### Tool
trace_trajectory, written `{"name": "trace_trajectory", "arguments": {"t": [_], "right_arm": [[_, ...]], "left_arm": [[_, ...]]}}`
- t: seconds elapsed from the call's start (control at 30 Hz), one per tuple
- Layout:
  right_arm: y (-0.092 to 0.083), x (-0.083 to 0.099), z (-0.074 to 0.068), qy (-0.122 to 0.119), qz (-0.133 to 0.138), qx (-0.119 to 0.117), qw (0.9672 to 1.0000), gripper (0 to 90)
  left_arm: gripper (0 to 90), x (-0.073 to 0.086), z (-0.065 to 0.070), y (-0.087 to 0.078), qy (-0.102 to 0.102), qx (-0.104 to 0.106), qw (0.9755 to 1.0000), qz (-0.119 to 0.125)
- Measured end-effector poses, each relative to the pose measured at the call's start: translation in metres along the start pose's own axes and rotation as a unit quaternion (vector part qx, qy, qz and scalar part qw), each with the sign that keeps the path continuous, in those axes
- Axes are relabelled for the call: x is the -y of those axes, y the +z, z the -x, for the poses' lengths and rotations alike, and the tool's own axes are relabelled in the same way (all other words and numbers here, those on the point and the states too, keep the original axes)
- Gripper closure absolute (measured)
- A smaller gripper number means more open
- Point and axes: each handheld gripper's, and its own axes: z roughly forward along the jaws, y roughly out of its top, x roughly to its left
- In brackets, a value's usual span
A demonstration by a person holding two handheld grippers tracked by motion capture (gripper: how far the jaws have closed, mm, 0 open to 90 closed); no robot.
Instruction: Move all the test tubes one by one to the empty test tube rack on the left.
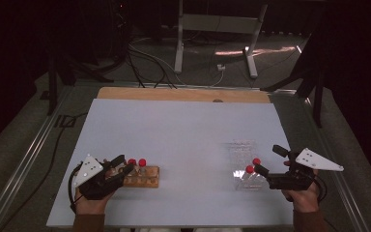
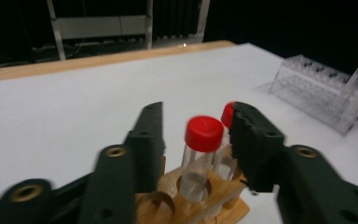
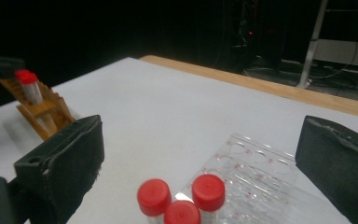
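Setting: laboratory-style recording bench in a darkened room. Evidence: white tabletop (image 1: 183, 130) with wooden far edge; wooden tube rack (image 1: 142, 177) and clear plastic tube rack (image 1: 244, 159), both holding red-capped sample tubes (image 3: 208, 192); metal stand legs (image 1: 217, 38) and loose cables (image 1: 145, 63) on the floor behind.

text: none legible | labels: none | clear rack (image 3: 261, 172): red marks unreadable
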Motion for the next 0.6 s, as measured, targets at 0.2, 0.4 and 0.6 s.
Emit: {"name": "trace_trajectory", "arguments": {"t": [0.2,0.4,0.6], "right_arm": [[-0.002,0.004,-0.001,-0.004,-0.008,0.019,0.9998,4.6],[-0.003,0.012,-0.001,-0.001,-0.012,0.012,0.9999,10.1],[-0.008,0.026,-0.002,-0.004,-0.009,0.021,0.9997,23.4]], "left_arm": [[37.0,-0.003,-0.003,-0.003,-0.02,-0.004,0.9995,0.024],[16.6,-0.009,-0.003,-0.009,-0.036,-0.027,0.9978,0.049],[4.6,-0.014,-0.004,-0.014,-0.047,-0.05,0.9955,0.065]]}}
